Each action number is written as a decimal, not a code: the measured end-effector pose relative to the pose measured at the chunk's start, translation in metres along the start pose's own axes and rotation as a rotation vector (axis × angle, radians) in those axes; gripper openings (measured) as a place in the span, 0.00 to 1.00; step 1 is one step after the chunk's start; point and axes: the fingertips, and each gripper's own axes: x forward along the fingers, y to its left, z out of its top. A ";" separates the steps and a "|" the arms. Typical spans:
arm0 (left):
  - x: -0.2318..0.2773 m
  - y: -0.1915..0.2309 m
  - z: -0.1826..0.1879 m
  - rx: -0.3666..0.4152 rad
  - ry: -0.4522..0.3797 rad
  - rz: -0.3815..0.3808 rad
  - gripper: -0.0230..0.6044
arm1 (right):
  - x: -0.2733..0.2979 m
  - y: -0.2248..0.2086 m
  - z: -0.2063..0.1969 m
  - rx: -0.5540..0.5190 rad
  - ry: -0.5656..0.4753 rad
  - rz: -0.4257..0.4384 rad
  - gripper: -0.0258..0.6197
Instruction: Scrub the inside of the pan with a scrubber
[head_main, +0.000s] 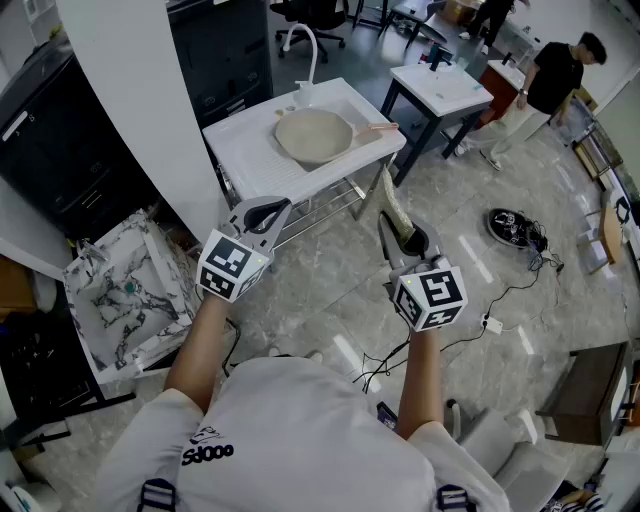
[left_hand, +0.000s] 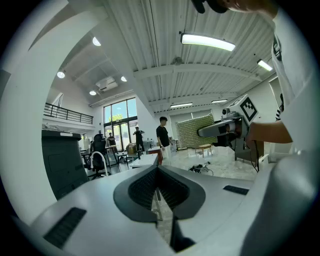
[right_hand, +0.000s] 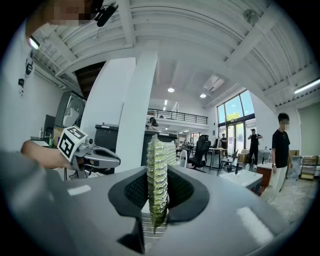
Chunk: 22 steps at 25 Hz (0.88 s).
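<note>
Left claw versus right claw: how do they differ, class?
The left claw is shut and empty; the right claw is shut on a flat yellow-green mesh scrubber. The left claw's tips touch; the right claw's are parted by the scrubber. Both hang short of the round beige pan.

View from above a person in a white shirt, both arms stretched forward over a grey marbled floor. The left gripper (head_main: 270, 212) has its jaws together. The right gripper (head_main: 404, 226) clamps a pale yellow-green scrubber (head_main: 394, 204) that sticks out beyond its jaws. Well ahead of both, a beige pan (head_main: 312, 135) lies on a white table (head_main: 250, 155), handle pointing right. A bystander in a black shirt (head_main: 549, 76) stands at upper right.
</note>
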 end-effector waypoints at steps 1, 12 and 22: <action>0.000 0.000 0.000 0.000 0.000 0.001 0.04 | 0.000 0.000 0.000 0.000 0.001 0.000 0.15; 0.005 -0.002 -0.003 0.001 0.011 0.010 0.04 | 0.003 -0.005 -0.009 0.046 0.011 0.030 0.15; 0.020 -0.009 0.003 -0.002 0.017 0.033 0.04 | -0.001 -0.027 -0.009 0.055 -0.012 0.043 0.15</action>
